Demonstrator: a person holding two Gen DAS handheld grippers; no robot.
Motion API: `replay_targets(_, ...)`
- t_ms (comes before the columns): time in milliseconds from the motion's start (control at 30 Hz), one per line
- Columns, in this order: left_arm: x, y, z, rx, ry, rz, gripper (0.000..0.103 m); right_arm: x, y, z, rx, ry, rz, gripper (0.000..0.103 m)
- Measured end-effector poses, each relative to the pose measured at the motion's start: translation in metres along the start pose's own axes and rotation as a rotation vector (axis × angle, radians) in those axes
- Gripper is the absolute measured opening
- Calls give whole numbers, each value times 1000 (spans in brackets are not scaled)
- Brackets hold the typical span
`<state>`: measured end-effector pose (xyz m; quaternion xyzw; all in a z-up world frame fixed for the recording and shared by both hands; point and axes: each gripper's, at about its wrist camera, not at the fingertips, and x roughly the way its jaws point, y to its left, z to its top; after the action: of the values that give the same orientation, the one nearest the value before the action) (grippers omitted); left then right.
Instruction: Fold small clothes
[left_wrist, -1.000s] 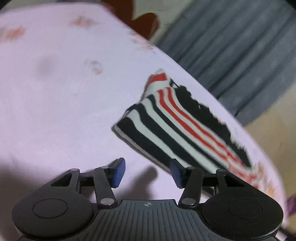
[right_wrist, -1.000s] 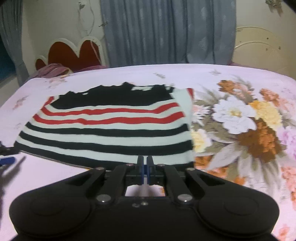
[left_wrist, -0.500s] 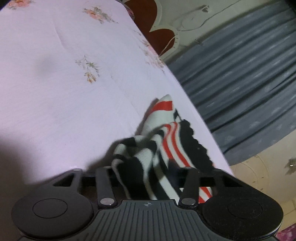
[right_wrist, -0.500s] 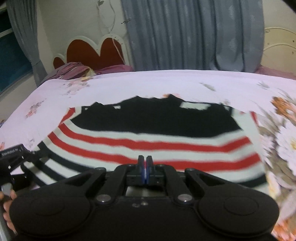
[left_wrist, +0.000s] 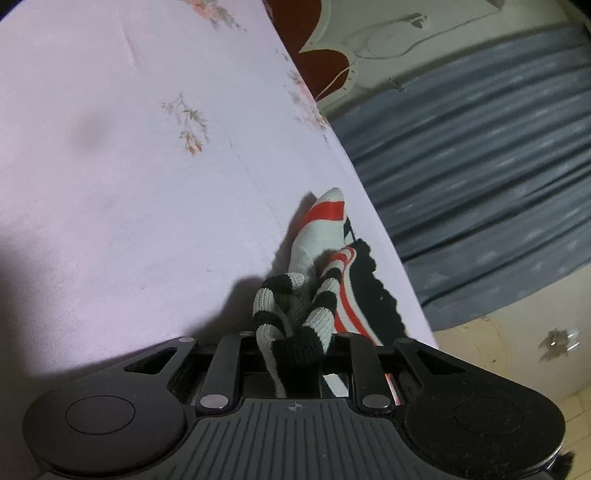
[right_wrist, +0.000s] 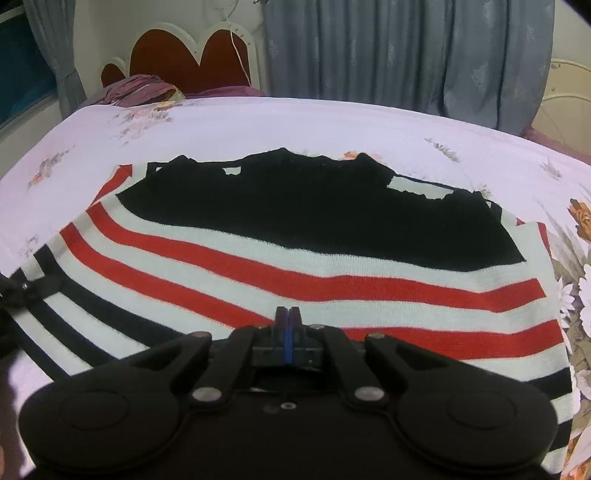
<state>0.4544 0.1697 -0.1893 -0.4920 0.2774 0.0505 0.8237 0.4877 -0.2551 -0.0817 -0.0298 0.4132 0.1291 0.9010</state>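
Observation:
A small knit top (right_wrist: 314, 236) with black, white and red stripes lies on the pink bedsheet (right_wrist: 258, 122). In the left wrist view its bunched corner (left_wrist: 295, 325) sits between my left gripper's fingers, which are hidden behind the cloth; my left gripper (left_wrist: 295, 354) is shut on that corner. My right gripper (right_wrist: 287, 321) is shut, its blue pads pressed together over the near hem of the top; any cloth between them is hidden. The left gripper shows at the far left edge in the right wrist view (right_wrist: 22, 291).
A red heart-shaped headboard (right_wrist: 192, 55) and purple bedding (right_wrist: 136, 86) lie at the far end. Grey curtains (right_wrist: 406, 55) hang behind. The sheet has a large flower print (right_wrist: 580, 295) to the right.
My left gripper went from open beside the top's corner to shut on it, bunching the cloth. My right gripper moved forward over the top while staying shut.

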Motion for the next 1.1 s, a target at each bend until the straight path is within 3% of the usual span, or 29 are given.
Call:
replay_targets(267,-17,-35,5,122,-10,-48,18,4,-4,2,57,1,24,0)
replay_targets(467,-21,-113,-6,277,24,-122,18,-12,-29,10,217,-26,123,4)
replay_targets(533,-18,-146,-19,353,53,-138,18,-29,-42,15,268,-77,169,5)
replay_targets(667,-8,-206,-60,489,121,-157,18,-66,-85,17,331,-168,148,5)
replay_targets(833,28,-258,-150,678,288,-86,19,-104,-165,-13,450,-206,57,8)
replay_targets(900,58,-261,-198,818,406,27,28,-114,-196,-30,514,-202,44,22)
replay_targets(933,59,-263,-212,875,420,46,37,-118,-209,-38,544,-202,48,38)
replay_targets(967,50,-267,-216,911,401,20,49,-121,-220,-43,570,-204,56,50)
replay_targets(1033,23,-270,-201,878,393,-58,49,-126,-232,-49,583,-211,103,49)
replay_targets(1100,1,-264,-169,845,328,-75,49,-123,-232,-49,566,-202,162,47)
